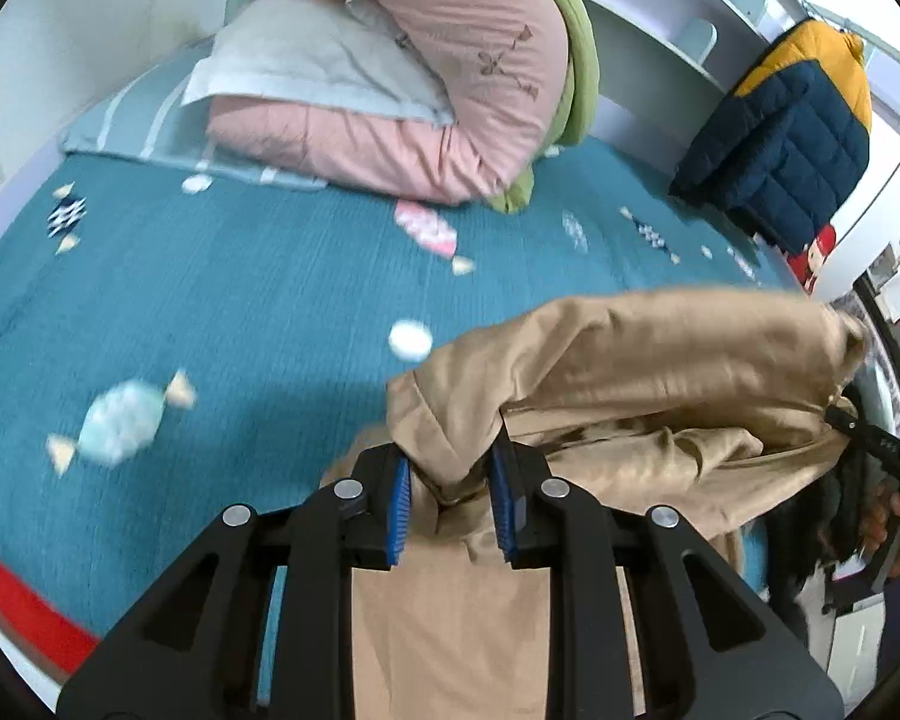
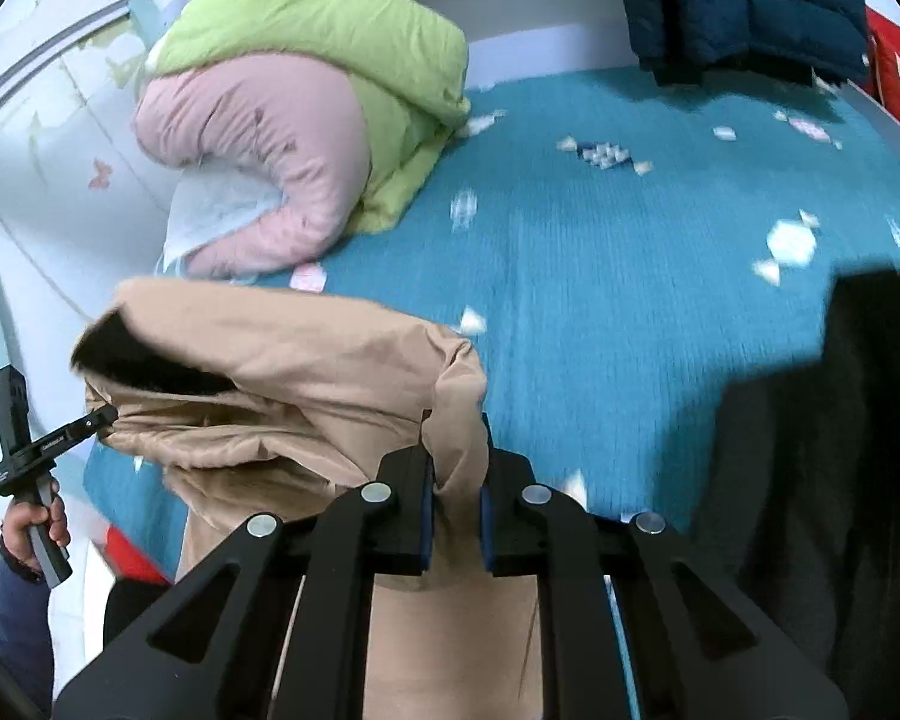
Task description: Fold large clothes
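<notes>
Teal bedspread (image 1: 240,300) under tan coat (image 1: 660,360) (candy print); left gripper (image 1: 450,498) and right gripper (image 2: 456,510) each pinch bunched coat fabric.

Black gripper (image 1: 450,495) frames, blue pads (image 1: 399,510), navy sleeve (image 2: 15,612).

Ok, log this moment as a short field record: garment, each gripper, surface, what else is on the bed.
garment: tan coat, bunched and lifted off the bed, spanning between the two grippers
left gripper: shut on a fold of the tan coat
right gripper: shut on another fold of the tan coat
surface: teal bedspread with candy print
bedding: pink and green quilt rolled at the far end, grey pillow against it
other: navy and yellow puffer jacket hanging beyond the bed
</notes>
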The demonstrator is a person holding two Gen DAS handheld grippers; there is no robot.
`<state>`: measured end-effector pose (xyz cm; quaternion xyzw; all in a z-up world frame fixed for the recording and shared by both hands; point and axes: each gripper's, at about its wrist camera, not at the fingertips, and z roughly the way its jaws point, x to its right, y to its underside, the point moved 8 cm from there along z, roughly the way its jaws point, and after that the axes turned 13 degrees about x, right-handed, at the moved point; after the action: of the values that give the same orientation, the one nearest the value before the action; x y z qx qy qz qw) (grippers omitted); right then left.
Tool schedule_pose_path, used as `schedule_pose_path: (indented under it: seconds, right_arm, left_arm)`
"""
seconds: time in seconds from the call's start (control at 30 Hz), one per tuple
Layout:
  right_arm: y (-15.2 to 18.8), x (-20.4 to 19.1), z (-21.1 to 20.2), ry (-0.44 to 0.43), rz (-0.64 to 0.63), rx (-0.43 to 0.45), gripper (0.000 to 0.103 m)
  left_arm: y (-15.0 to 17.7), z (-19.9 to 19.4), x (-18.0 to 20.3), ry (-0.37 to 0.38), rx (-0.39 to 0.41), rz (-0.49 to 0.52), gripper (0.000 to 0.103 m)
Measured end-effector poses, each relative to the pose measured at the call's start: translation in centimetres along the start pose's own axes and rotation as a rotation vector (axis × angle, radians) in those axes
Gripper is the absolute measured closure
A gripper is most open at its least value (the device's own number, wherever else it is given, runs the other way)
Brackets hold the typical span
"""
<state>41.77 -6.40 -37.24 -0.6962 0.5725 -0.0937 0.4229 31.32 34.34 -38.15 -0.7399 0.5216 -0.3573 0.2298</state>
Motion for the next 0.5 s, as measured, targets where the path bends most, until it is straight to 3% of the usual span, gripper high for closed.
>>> schedule_pose_path:
  seconds: [0.17, 0.33, 0.5]
  right_arm:
    - [6.5, -0.1, -3.1, 0.005, 0.026, -0.069, 0.092]
    - [13.2, 0.7, -3.8, 0.066, 0.028, -0.173, 0.092]
    - [17.6, 1.1, -4.6, 0.087, 0.039, -0.218, 0.091]
  left_arm:
    - [6.6, -2.7, -0.8, -0.014, -0.066, -0.02, 0.081]
    - [12.8, -4.0, -1.6, -0.035, -0.143, -0.04, 0.08]
    - [16.4, -4.8, -2.6, -0.051, -0.186, -0.064, 0.08]
